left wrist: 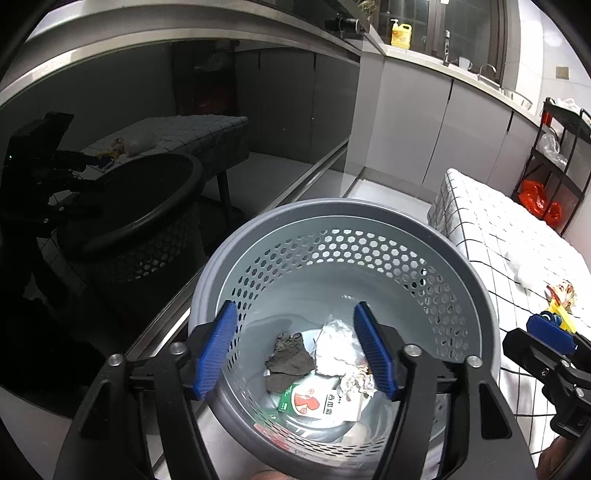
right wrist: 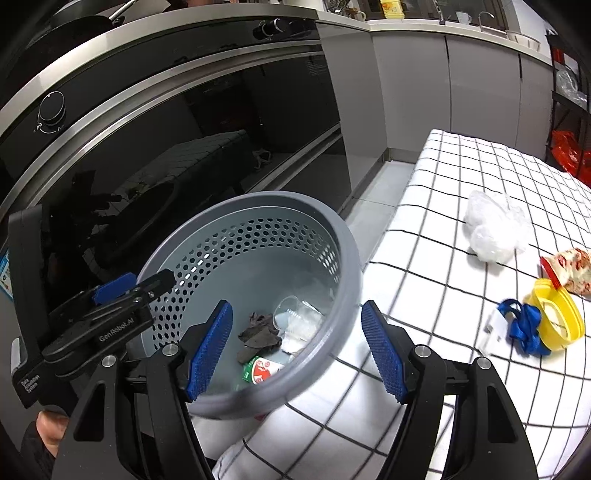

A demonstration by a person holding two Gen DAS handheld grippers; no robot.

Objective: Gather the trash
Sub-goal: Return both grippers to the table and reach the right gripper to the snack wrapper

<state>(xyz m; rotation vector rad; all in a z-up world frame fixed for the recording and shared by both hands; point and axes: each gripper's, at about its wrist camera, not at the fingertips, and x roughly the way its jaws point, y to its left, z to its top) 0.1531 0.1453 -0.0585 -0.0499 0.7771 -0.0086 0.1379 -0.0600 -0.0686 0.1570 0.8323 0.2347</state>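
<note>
Kitchen corner: grey bin beside a checked-cloth table, both pairs of fingers spread.

A glossy black oven front (right wrist: 177, 147) and grey cabinets (left wrist: 406, 122) back the table (right wrist: 461, 177). The left gripper (left wrist: 295, 350) hangs over the perforated bin (left wrist: 369, 258), nothing between its fingers; below them lie a dark rag (left wrist: 290, 356), crumpled paper (left wrist: 338, 347) and a carton (left wrist: 317, 400), partly hidden. The right gripper (right wrist: 295, 350) straddles the bin's near rim, empty. Right of its fingers: a clear bag (right wrist: 493, 229), a yellow lid (right wrist: 556, 317), a blue strap (right wrist: 524, 328) and a wrapper (right wrist: 570, 269) cut by the edge.

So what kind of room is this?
Most likely a home kitchen. There is a black glass oven with a round control knob, a pale countertop with a metal sink tap, and a yellow plastic dish-soap bottle beside the window.
</note>
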